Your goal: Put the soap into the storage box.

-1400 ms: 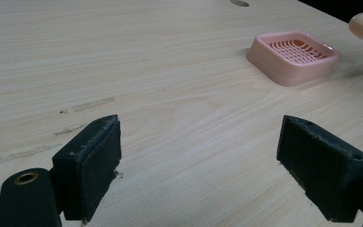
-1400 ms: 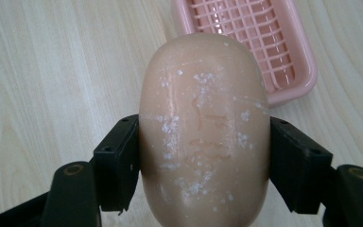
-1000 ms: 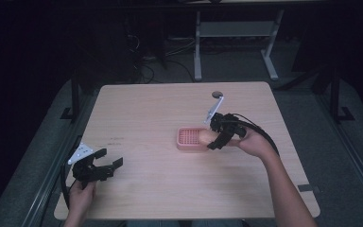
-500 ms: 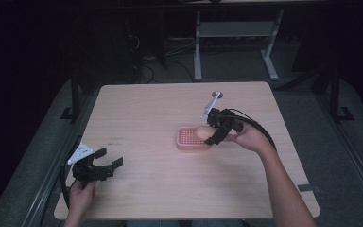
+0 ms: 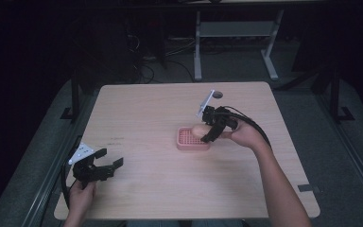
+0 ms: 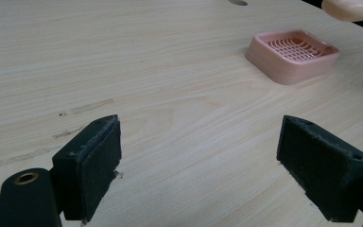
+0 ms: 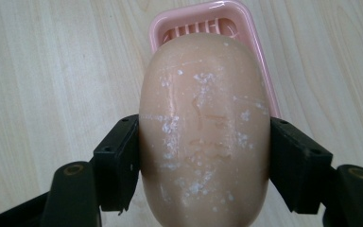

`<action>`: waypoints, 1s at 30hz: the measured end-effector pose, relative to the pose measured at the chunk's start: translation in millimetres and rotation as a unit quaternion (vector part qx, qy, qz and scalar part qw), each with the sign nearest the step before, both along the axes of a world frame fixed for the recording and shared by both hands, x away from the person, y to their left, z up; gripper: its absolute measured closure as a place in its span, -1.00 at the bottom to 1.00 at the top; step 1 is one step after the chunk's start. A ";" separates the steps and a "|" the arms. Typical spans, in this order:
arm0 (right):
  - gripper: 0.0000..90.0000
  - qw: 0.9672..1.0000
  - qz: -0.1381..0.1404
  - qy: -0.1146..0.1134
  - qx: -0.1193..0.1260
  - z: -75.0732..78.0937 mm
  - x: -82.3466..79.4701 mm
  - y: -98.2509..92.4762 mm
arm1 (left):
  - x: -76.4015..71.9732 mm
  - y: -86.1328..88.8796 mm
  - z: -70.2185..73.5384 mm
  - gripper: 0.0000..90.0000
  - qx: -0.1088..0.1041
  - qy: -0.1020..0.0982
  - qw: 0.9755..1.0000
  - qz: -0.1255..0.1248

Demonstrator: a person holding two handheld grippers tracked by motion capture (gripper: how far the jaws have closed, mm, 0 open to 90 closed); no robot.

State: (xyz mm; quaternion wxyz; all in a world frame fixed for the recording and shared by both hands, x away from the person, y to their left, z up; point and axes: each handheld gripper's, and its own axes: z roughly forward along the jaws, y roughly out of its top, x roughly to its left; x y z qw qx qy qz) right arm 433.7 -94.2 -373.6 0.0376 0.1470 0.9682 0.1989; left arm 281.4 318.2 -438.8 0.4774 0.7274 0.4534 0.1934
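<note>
A peach-coloured oval bar of soap (image 7: 204,127) is clamped between the two black jaws of my right gripper (image 7: 204,161), and white flecks dot its surface. Directly below it lies a pink slatted soap dish (image 7: 203,21) on the wooden table. From above, the right gripper (image 5: 208,132) hovers with the soap (image 5: 198,130) over the dish (image 5: 189,140) near the table's middle. Near the front left corner my left gripper (image 5: 107,159) stands open with nothing between its jaws. It faces the dish (image 6: 290,54) from a distance.
The light wooden table (image 5: 146,118) has a small round hole (image 5: 217,95) at its far edge. Faint scuff marks (image 6: 75,111) lie ahead of the left gripper. Metal frame legs and cables stand on the dark floor behind the table.
The right gripper has carried the soap slightly leftward and away from me, over the dish. The left gripper has stayed in place, open.
</note>
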 end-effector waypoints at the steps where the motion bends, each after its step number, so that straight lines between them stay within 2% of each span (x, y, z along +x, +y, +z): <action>1: -0.29 1.000 0.000 0.001 -0.001 -2.0 2.6 2.4 | 0.4 0.7 -0.1 -0.68 0.002 0.000 1.000 -0.001; 10: -0.29 1.000 0.001 0.009 -0.004 -9.3 10.7 10.9 | 0.4 0.8 -0.1 -0.68 0.002 0.000 1.000 -0.001; 15: -0.29 1.000 0.001 0.015 -0.015 -18.0 15.5 14.9 | 0.3 0.8 -0.2 -0.68 0.001 0.000 1.000 -0.001; 30: -0.29 1.000 0.005 0.027 -0.013 -28.4 23.4 26.9 | 0.2 1.1 -0.1 -0.68 0.000 0.000 1.000 -0.001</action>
